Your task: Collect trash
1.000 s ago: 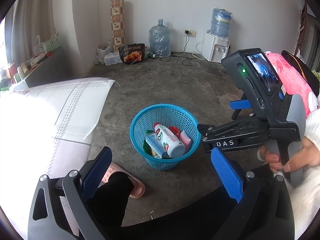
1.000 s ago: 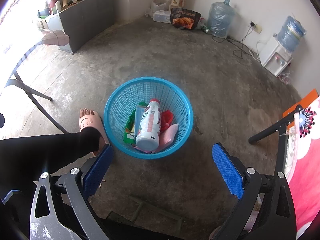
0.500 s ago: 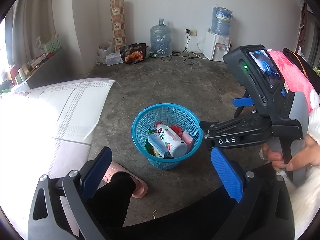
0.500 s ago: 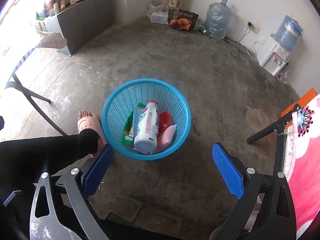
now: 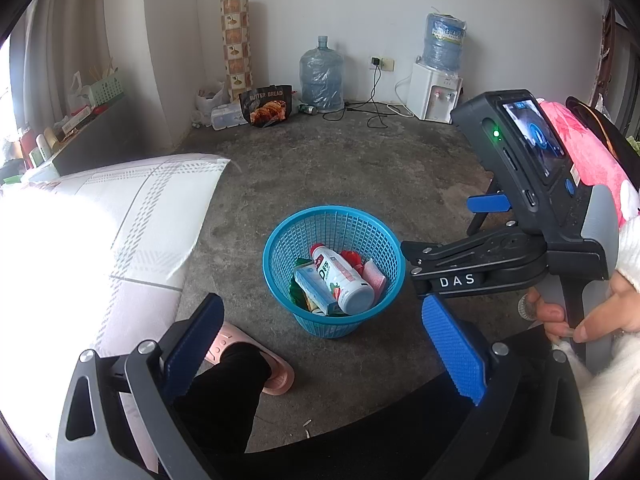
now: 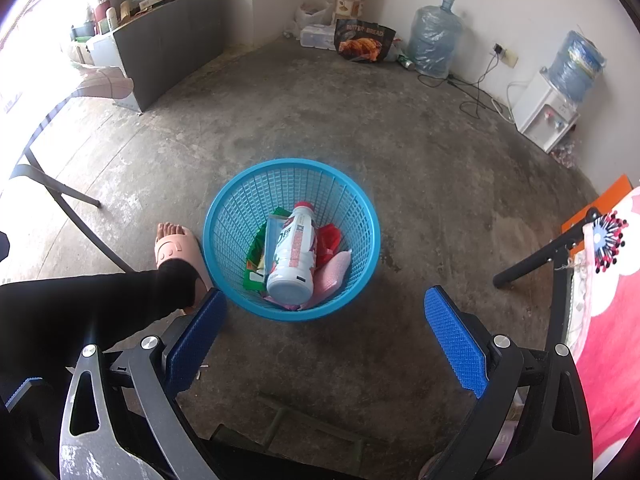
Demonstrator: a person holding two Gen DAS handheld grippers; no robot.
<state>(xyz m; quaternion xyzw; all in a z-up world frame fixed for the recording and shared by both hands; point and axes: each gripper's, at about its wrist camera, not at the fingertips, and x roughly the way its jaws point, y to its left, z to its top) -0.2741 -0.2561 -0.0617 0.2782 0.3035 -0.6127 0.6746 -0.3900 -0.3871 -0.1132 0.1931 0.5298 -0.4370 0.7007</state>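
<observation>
A blue mesh basket (image 5: 280, 236) stands on the concrete floor. In it lie a white bottle with a red cap (image 5: 342, 280), a light blue carton (image 5: 314, 290) and several wrappers. My left gripper (image 5: 320, 306) hovers open above and short of the basket, with nothing between its blue pads (image 5: 452, 344). From the right wrist view the basket (image 6: 218, 216) sits straight ahead with the bottle (image 6: 292, 256), a pink wrapper (image 6: 332, 276) and a green packet (image 6: 254, 264) inside. My right gripper (image 6: 324, 306) is open and holds nothing.
A table with a white cloth (image 5: 120, 220) fills the left. A person's foot in a pink slipper (image 6: 176, 248) rests beside the basket. A hand (image 5: 580, 312) holds the right gripper's handle. A pink blanket (image 6: 612, 340) hangs at right. Water jugs and a dispenser (image 5: 434, 92) line the far wall.
Both grippers stay open and hold nothing. In the left wrist view the right gripper has drifted slightly up and to the right. The basket and its contents have not moved.
</observation>
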